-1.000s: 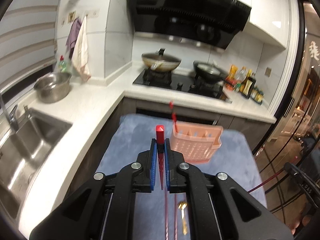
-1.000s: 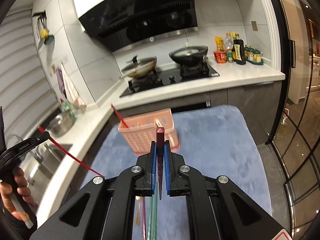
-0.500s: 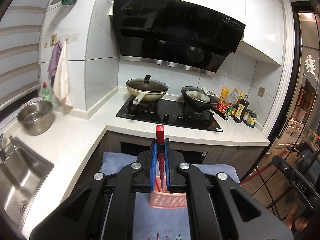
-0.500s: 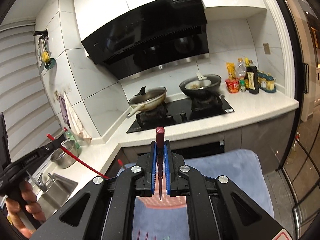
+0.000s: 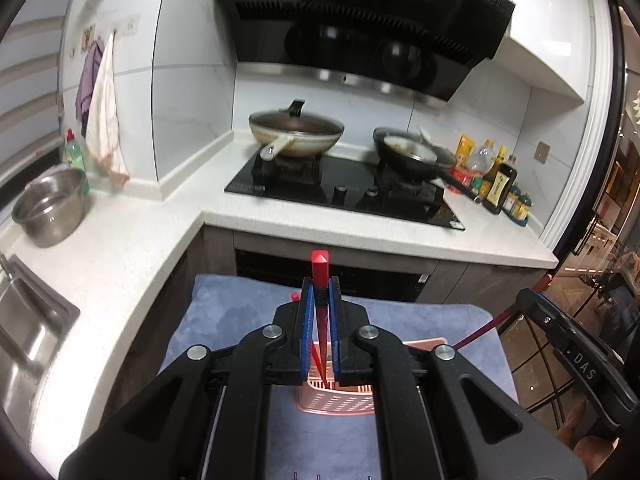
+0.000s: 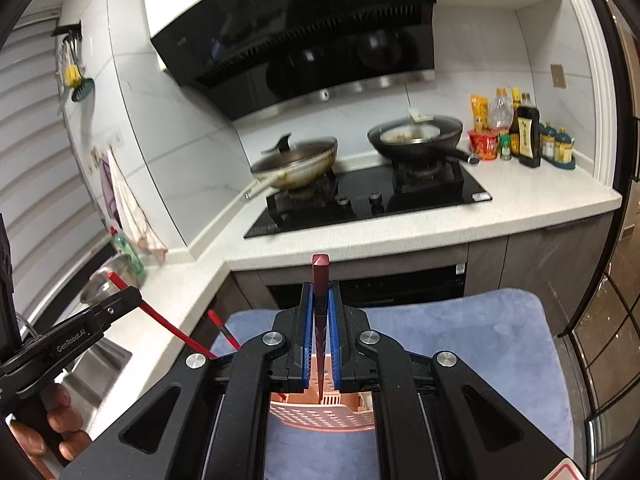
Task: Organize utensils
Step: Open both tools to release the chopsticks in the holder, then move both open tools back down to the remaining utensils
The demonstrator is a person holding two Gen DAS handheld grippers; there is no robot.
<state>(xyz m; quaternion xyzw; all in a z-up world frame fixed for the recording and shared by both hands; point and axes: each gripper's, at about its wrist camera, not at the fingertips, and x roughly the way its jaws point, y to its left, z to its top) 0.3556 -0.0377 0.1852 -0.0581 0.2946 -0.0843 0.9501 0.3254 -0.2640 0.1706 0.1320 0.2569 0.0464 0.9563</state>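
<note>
My left gripper (image 5: 319, 292) is shut on a bright red chopstick (image 5: 319, 270) held upright, its thin end down in the pink perforated utensil basket (image 5: 340, 400) on the blue-grey mat (image 5: 240, 320). My right gripper (image 6: 320, 296) is shut on a dark red chopstick (image 6: 320, 276), also upright, its tip over the same basket (image 6: 320, 416). In the right wrist view the left gripper (image 6: 120, 304) shows at the left with its red chopstick (image 6: 176, 330), and another red chopstick (image 6: 224, 330) stands in the basket. The right gripper (image 5: 532, 300) shows at the right edge of the left wrist view.
A white L-shaped counter (image 5: 120, 248) runs behind the mat, with a black hob (image 5: 344, 196), two pans (image 5: 296, 134), sauce bottles (image 5: 500, 184), a steel bowl (image 5: 50, 208) and a sink (image 5: 24, 344). Thin utensil tips (image 5: 318, 476) peek at the mat's near edge.
Both grippers have tipped down and come lower over the basket, so the basket shows beneath each one and the chopstick tips reach into it. Both stay shut.
</note>
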